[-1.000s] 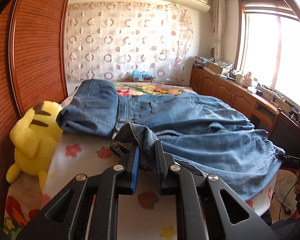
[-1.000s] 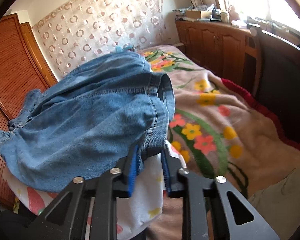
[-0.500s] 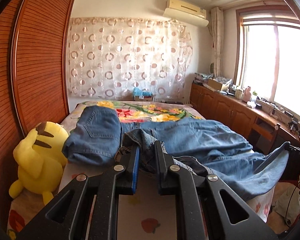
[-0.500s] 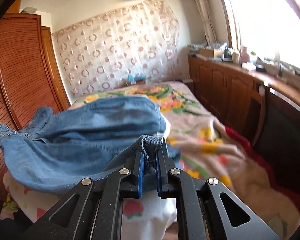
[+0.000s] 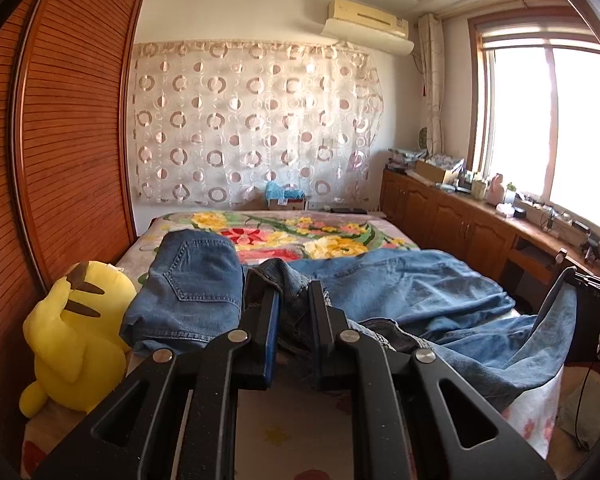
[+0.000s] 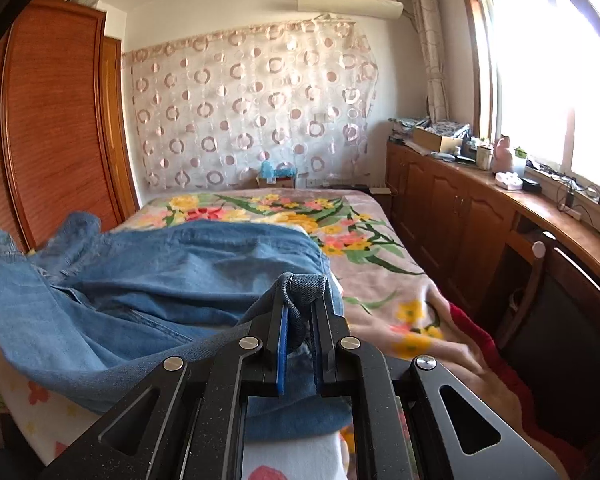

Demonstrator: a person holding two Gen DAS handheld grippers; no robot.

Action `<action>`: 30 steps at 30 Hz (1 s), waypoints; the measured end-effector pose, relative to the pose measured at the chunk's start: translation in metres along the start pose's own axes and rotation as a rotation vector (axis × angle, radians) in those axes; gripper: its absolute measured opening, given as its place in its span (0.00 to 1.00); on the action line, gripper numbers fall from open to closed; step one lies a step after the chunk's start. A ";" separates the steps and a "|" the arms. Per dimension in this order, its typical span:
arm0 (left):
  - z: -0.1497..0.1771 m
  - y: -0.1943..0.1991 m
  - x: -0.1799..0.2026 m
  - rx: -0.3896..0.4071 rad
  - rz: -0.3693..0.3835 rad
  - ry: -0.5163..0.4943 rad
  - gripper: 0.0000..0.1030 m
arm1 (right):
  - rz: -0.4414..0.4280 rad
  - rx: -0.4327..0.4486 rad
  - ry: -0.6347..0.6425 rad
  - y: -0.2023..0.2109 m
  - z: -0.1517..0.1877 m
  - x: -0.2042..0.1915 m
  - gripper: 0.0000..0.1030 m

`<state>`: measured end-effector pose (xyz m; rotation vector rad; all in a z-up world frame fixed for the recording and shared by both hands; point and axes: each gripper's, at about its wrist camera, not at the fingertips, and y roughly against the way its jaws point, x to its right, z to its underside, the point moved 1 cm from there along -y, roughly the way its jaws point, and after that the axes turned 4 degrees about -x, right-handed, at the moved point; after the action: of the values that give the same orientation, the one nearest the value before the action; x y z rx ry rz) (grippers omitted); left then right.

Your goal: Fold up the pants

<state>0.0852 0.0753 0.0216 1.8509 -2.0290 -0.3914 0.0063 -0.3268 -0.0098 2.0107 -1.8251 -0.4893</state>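
While the pants are lying across the bed, the left gripper and right gripper are each pinching denim.

— Where do the pants lie?
— Across the bed, near its foot, with a folded pair just to their left.
— And the plush toy?
— Left of the folded pair, beside the wardrobe.

Quick headcount, bedroom edition

Two pairs of jeans: one folded, one spread out. One yellow plush, one bed, one air conditioner, one window, two grippers, each showing two fingers.
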 end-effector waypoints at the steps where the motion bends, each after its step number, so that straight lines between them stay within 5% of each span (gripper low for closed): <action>1: 0.001 -0.005 -0.001 -0.008 0.000 -0.001 0.14 | 0.001 -0.009 0.001 -0.006 0.003 0.000 0.09; 5: -0.001 -0.021 -0.005 -0.019 0.003 -0.002 0.14 | -0.001 -0.017 -0.016 -0.022 0.001 0.005 0.09; 20: -0.063 -0.085 -0.019 0.013 -0.020 -0.008 0.14 | 0.071 0.107 0.041 -0.059 -0.098 -0.006 0.09; 30: -0.088 -0.147 -0.037 -0.023 -0.028 0.029 0.14 | 0.114 0.110 0.063 -0.120 -0.105 -0.031 0.09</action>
<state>0.2587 0.1011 0.0329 1.8622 -1.9733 -0.3922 0.1590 -0.2813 0.0211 1.9551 -1.9532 -0.2948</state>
